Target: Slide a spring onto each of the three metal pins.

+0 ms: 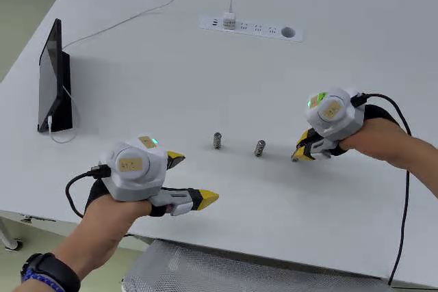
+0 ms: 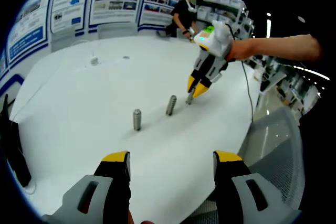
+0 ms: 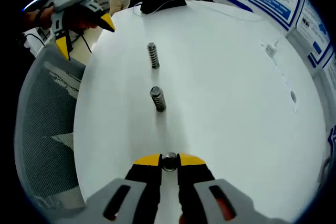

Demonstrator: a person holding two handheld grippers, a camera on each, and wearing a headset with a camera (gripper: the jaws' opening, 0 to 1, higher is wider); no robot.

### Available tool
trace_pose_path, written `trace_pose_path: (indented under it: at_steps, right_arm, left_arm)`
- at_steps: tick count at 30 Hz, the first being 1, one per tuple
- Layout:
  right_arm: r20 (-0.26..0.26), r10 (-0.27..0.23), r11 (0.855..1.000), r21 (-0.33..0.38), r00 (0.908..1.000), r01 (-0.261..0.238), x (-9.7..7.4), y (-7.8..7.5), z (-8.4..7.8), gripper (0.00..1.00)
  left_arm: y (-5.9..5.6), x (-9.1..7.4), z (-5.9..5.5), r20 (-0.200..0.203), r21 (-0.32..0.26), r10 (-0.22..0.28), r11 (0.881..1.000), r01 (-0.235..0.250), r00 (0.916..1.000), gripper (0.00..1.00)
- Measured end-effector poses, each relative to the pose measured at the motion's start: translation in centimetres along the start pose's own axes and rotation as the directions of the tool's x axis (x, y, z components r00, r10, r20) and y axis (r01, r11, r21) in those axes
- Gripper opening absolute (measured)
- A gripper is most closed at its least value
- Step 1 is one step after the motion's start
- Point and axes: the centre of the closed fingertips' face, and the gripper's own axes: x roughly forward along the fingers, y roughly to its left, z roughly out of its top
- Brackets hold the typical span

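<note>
Nearest the headset is my left gripper [image 1: 190,179], low over the white workbench [image 1: 171,73], with its yellow-tipped jaws spread and nothing between them. Two upright metal pins, each already wrapped in a coiled steel spring, stand mid-bench: the left sprung pin [image 1: 217,140] and the middle sprung pin [image 1: 260,148]. My right gripper [image 1: 301,154] is just beside the middle one, tips down at the surface and drawn close together. What they hold is hidden behind the tips from here. A white power strip [image 1: 250,29] and a black upright tablet [image 1: 55,76] lie well apart from the work.

Left gripper view: my own jaws stand wide and empty. Both sprung pins stand ahead, and beyond them the right gripper's tips meet a small grey metal piece [image 2: 189,98] at the bench. It is too small to tell pin from spring.

Right gripper view: my jaws pinch the small grey metal piece [image 3: 169,162], which is seen end-on as a round top. Its length is cut off behind the tips, so I cannot confirm whether a spring is seated on a pin there. A grey mesh chair back [image 3: 47,108] shows past the bench edge.

Assessment: two pins are done and the third is in hand. The next move calls for pressing the coil straight down with the pin kept upright, then letting go without tipping it.
</note>
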Motion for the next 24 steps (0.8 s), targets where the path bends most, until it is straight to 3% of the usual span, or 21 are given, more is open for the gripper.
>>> trace_pose_path:
  at_steps: [13,18,24]
  right_arm:
    - [0.016,-0.009,1.0,0.025,0.9998,0.009,0.7,-0.2,-0.5,0.14]
    - [0.044,-0.027,0.997,0.071,0.9987,0.023,0.3,-0.3,-0.8,0.19]
    - [0.064,-0.086,0.989,0.128,0.9942,0.078,-0.3,-0.5,-2.0,0.3]
  left_arm:
    - [0.5,-0.7,-0.4,0.001,-0.013,0.02,1.0,-0.02,0.9998,0.65]
    - [0.4,-0.8,-0.4,0.003,-0.017,0.018,1.0,-0.018,0.9998,0.65]
    - [0.3,-1.0,-0.2,0.006,-0.016,0.019,1.0,-0.019,0.9998,0.65]
